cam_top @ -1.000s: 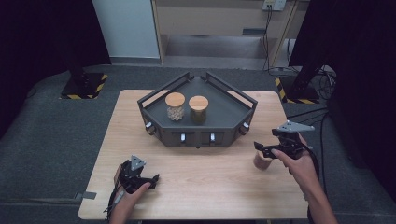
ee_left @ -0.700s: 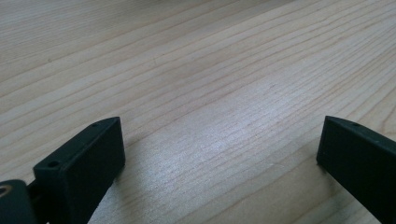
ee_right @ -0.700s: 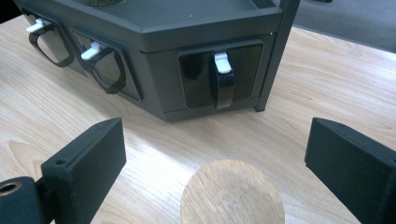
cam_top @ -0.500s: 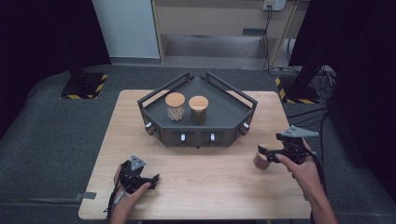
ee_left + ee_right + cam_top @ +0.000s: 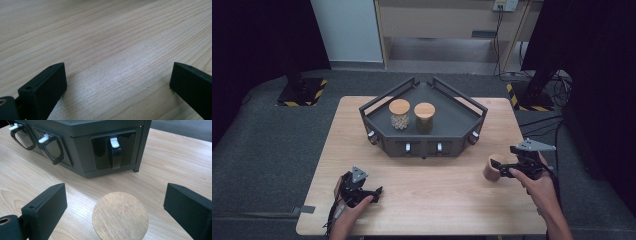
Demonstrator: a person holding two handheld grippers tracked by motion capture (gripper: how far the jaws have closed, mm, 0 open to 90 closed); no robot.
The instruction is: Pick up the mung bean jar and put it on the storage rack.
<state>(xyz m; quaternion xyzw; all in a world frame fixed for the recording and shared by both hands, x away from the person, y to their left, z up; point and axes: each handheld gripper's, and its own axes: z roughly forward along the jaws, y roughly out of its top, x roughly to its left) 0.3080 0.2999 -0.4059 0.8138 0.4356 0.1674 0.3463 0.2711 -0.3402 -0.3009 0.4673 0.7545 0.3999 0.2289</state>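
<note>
A small jar with a round wooden lid stands on the table's right side. In the right gripper view that lid lies between the two black jaws with a gap on each side. My right gripper is open and points left at the jar, its jaws touching nothing. Near the front left, my left gripper rests low over bare wood. It is open with nothing between its jaws.
A dark grey angular rack sits at the table's middle back. It holds a jar of pale pieces and a darker jar, both with wooden lids. Its front panels carry clip handles. Grey floor surrounds the table.
My right gripper has shifted slightly right and toward the near edge, lower beside the jar. The jar, the rack and the left gripper have stayed put.
</note>
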